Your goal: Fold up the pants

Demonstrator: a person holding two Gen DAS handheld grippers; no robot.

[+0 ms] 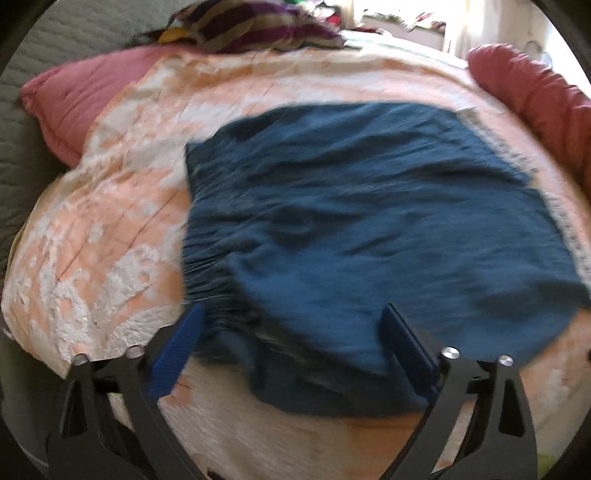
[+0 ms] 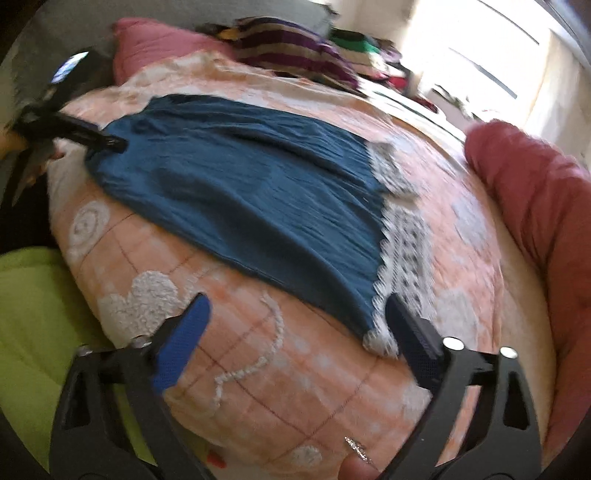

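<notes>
Pants [image 1: 369,229] flat mid-bed [image 1: 110,229], long axis along near edge; my left gripper [image 1: 291,325] straddles gathered waist, my right gripper [image 2: 295,317] at lace hem corner; both gaping, nothing held; each equally near own end.

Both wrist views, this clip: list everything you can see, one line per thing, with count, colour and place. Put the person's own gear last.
pants: one, dark teal with pale lace hems, spread flat on the bedspread.
bedspread: one, peach with white tufted patterns, covering the bed.
pillows: two, dusty red, one at the far left, one along the right edge.
striped fabric: one heap, purple and tan, at the far end of the bed.
green fabric: one patch, lime, beside the bed at left.
left gripper: one, black with blue fingers, open over the waistband end.
right gripper: one, black with blue fingers, open at the near hem corner.
</notes>
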